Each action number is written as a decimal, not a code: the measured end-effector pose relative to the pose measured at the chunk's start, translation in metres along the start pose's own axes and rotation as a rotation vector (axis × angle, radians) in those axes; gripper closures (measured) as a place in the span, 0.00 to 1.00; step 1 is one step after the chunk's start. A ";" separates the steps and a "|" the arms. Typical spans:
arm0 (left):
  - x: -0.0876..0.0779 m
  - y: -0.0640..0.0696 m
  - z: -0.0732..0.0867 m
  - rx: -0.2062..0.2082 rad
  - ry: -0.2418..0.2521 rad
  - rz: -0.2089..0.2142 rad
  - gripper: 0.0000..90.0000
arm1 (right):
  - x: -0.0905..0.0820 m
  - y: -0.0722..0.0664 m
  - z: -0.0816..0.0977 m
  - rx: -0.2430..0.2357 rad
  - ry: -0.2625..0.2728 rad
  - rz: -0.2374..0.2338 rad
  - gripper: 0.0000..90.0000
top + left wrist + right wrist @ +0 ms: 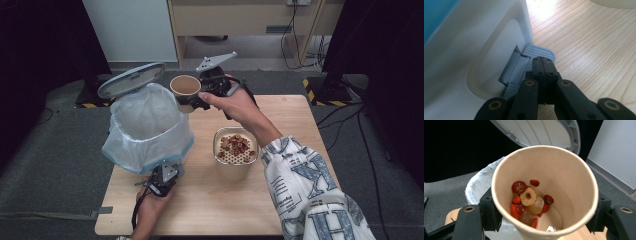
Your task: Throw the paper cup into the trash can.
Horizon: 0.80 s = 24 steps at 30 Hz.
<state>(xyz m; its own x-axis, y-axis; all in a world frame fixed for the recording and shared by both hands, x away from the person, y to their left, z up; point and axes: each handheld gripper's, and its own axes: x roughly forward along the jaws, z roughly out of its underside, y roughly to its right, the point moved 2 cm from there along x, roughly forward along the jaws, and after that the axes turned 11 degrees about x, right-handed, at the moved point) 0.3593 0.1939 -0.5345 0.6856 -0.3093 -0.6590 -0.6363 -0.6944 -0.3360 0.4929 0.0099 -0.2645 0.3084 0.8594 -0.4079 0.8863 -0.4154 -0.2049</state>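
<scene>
Left tongs (543,65): clenched, pressed on bin pedal (537,52) | Right tongs (544,217): paper cup (544,192) grasped, dried fruit (530,202) inside | Open bin (147,125) beyond cup.

Beige container (233,167) with perforated strainer holding red dried fruit stands mid-counter (210,210). Wooden cabinet (240,20) and cables (300,45) behind, on grey floor.

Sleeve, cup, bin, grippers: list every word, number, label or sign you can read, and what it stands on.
"K": large pale letter on the person's patterned sleeve, high view.
"H": large letter lower on the same sleeve, partly cut off.
Smaller print on the sleeve: too blurred to read.
Paper cup, bin, its lid, pedal, both grippers: no writing visible.
</scene>
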 end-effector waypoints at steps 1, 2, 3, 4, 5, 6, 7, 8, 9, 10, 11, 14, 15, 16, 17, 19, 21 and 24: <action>0.000 0.000 0.000 0.000 0.000 0.000 1.00 | 0.002 -0.001 -0.001 0.000 -0.001 -0.004 0.34; 0.000 0.000 0.000 0.001 -0.001 0.000 1.00 | 0.005 -0.003 -0.001 -0.001 -0.001 -0.006 0.34; 0.000 0.000 0.000 0.002 -0.002 0.000 1.00 | 0.008 -0.004 -0.002 -0.001 -0.002 -0.007 0.34; 0.000 0.000 0.000 0.002 -0.002 -0.001 1.00 | 0.011 -0.005 -0.002 -0.001 -0.003 -0.012 0.34; 0.000 0.000 0.000 0.001 -0.002 -0.001 1.00 | 0.014 -0.007 -0.002 -0.003 -0.005 -0.015 0.34; 0.000 0.000 0.000 0.001 -0.002 -0.001 1.00 | 0.017 -0.008 -0.003 -0.004 -0.007 -0.017 0.34; 0.000 0.000 0.000 0.001 -0.002 -0.001 1.00 | 0.021 -0.010 -0.003 -0.005 -0.009 -0.021 0.34; 0.000 0.000 0.000 0.001 -0.002 -0.001 1.00 | 0.025 -0.011 -0.003 -0.007 -0.012 -0.025 0.34; 0.000 0.000 0.000 0.002 -0.002 -0.001 1.00 | 0.028 -0.013 -0.003 -0.007 -0.013 -0.030 0.34; 0.000 0.000 0.000 0.002 -0.001 -0.001 1.00 | 0.032 -0.014 -0.003 -0.008 -0.016 -0.033 0.34; 0.000 0.000 0.000 0.001 -0.002 0.000 1.00 | 0.035 -0.015 -0.003 -0.008 -0.018 -0.035 0.34; 0.000 0.000 0.000 0.001 -0.001 0.000 1.00 | 0.044 -0.018 -0.002 -0.013 -0.029 -0.042 0.33; 0.000 0.000 0.000 0.002 -0.001 0.000 1.00 | 0.047 -0.019 -0.001 -0.015 -0.031 -0.043 0.33; 0.000 0.000 0.000 0.002 -0.001 0.000 1.00 | 0.050 -0.020 -0.001 -0.013 -0.034 -0.044 0.33; 0.000 0.000 0.000 0.001 -0.001 0.000 1.00 | 0.053 -0.020 0.000 -0.012 -0.037 -0.047 0.33; 0.000 0.000 0.000 0.001 -0.001 0.000 1.00 | 0.059 -0.021 0.002 -0.016 -0.045 -0.049 0.33; 0.000 0.000 0.000 0.002 -0.001 0.000 1.00 | 0.064 -0.023 0.004 -0.019 -0.054 -0.051 0.33; 0.000 0.000 0.000 0.001 -0.001 0.001 1.00 | 0.071 -0.026 0.006 -0.025 -0.054 -0.053 0.31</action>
<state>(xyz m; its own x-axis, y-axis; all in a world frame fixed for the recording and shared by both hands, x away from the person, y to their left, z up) 0.3592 0.1941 -0.5345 0.6849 -0.3095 -0.6596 -0.6373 -0.6933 -0.3364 0.4898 0.0798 -0.2934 0.2427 0.8621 -0.4449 0.9094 -0.3619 -0.2051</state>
